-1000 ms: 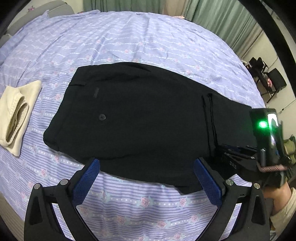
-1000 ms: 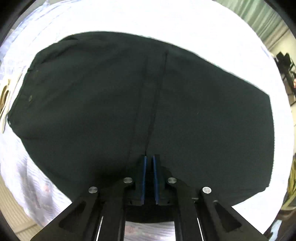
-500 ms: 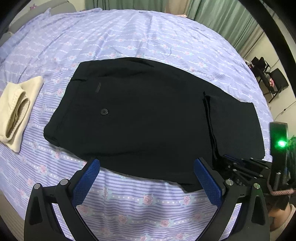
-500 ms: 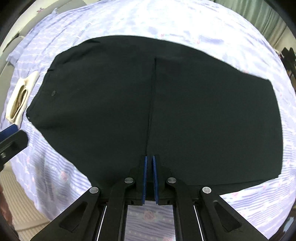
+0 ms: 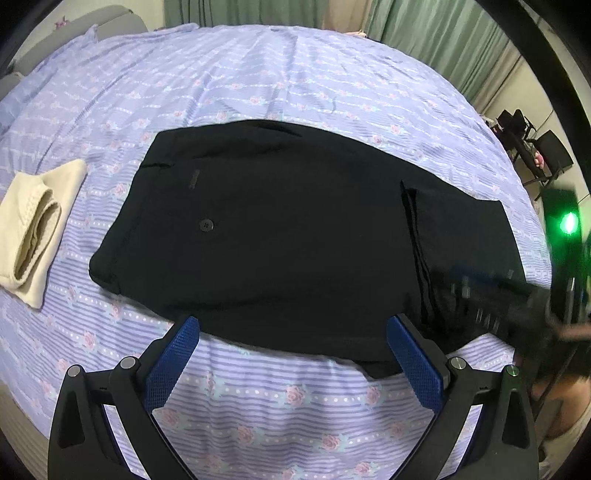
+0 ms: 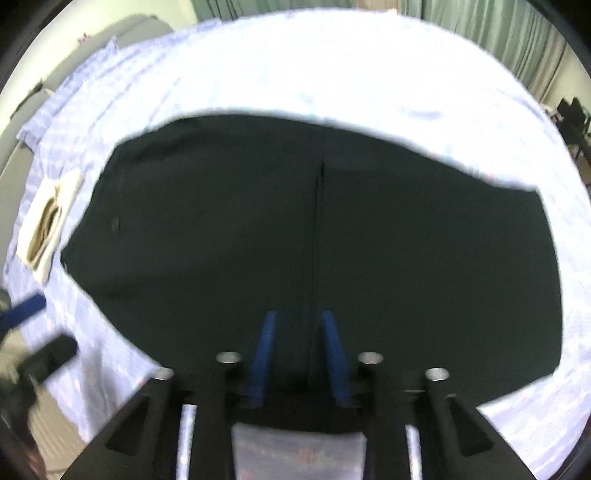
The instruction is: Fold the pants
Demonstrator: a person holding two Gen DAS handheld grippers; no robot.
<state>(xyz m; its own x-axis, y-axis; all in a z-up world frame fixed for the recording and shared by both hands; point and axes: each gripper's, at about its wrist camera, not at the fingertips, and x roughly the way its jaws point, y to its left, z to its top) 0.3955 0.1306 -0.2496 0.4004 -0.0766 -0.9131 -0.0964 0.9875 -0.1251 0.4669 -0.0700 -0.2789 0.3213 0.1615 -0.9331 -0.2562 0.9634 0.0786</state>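
Observation:
Black pants [image 5: 295, 240] lie flat on the bed, waistband and button to the left, leg ends folded back so a hem line runs across the right part. My left gripper [image 5: 291, 325] hangs open over the pants' near edge, nothing between its blue pads. My right gripper [image 6: 298, 317] hovers over the near edge at the hem line [image 6: 317, 236]. Its jaws are opening, with cloth below them but not pressed by the pads. In the left wrist view the right gripper [image 5: 491, 302] is a blur at the right.
A folded cream garment [image 5: 37, 229] lies on the purple flowered sheet [image 5: 258, 81] left of the pants. Green curtains [image 5: 424, 33] hang behind the bed. Dark chairs [image 5: 535, 155] stand at the right. A person's hand [image 5: 561, 391] shows at the lower right.
My right gripper's jaws have parted and let go of the black cloth, and it has lifted slightly from the pants. The left gripper stays where it was, still open.

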